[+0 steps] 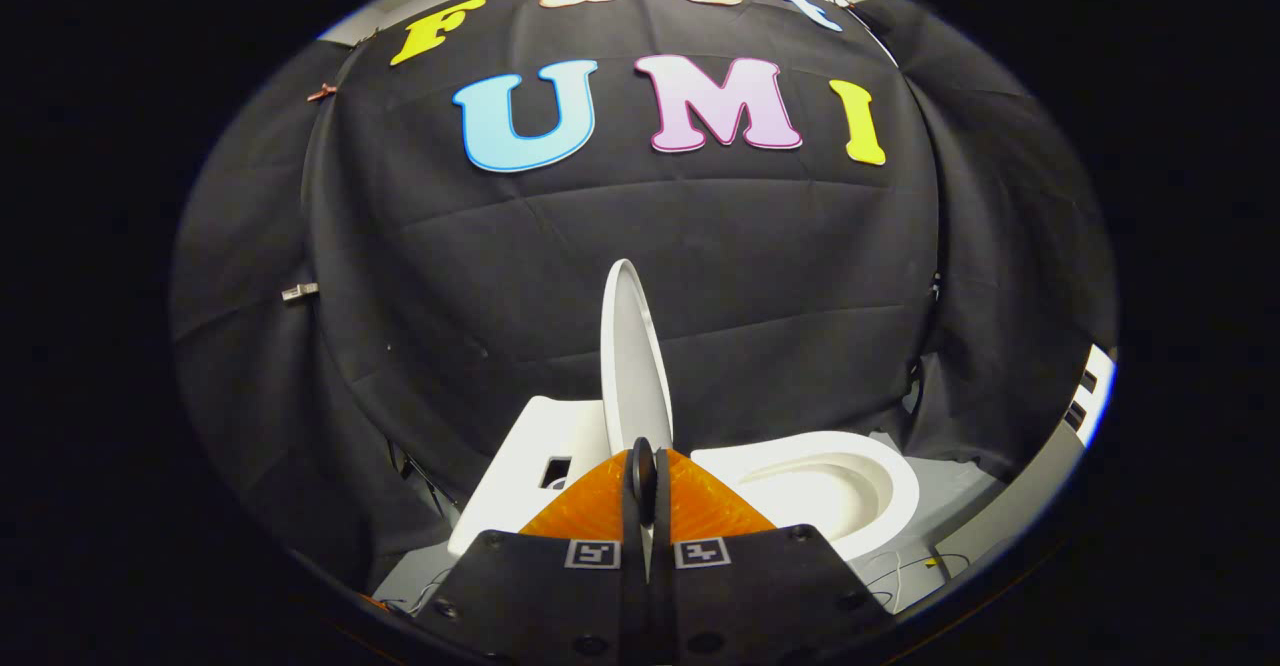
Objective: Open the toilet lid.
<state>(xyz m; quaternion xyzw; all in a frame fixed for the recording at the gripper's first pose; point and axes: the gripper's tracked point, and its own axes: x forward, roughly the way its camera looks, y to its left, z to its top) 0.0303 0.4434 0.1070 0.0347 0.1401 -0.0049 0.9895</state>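
Closest in, the gripper (643,466) has its fingers drawn together on the lower edge of the toilet lid (634,356), which stands nearly upright, long axis vertical, seen edge-on. Right of the lid the toilet bowl (830,491) lies uncovered; left of it sits the white tank (530,466), with black cloth wall (780,276) well behind.

The gripper (643,466) has its jaws closed together, leaving no gap to admit anything. Directly ahead of them the toilet lid (634,356) stands upright, seen edge-on, and blocks the straight forward path. To the right of the lid the seat and bowl (835,481) lie uncovered, with clear room above them. To the left, the white tank (525,466) occupies the ground. The black cloth wall (780,276) closes off the space behind the toilet. Loose cables (905,571) lie on the grey floor (955,506) beside the bowl.
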